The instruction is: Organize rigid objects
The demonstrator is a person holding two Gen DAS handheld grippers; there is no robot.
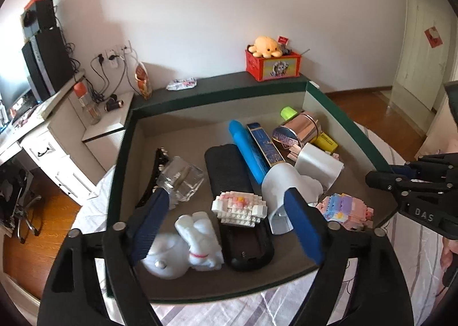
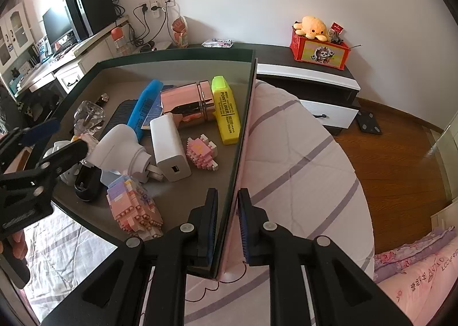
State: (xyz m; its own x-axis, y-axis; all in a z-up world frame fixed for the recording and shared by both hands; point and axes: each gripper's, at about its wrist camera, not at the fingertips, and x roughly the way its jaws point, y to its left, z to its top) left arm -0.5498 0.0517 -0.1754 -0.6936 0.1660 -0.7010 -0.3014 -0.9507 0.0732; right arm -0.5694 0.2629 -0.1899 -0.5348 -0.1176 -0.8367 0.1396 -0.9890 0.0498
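The left claw [image 1: 226, 211] hides part of the white rabbit [image 1: 197, 243]; the black case [image 1: 243, 208] lies half-covered by a brick model [image 1: 240, 209].

- Rose-gold canister [image 2: 187, 105]: glossy mirror-like metal.
- Glass block [image 1: 181, 182]: clear, smooth.
- Yellow highlighter [image 2: 226, 110]: shiny plastic.
- Box lining [image 1: 183, 137]: matt grey.
- Bedspread [image 2: 300, 154]: soft quilted cloth.
- Floor [image 2: 400, 160]: glossy wood.
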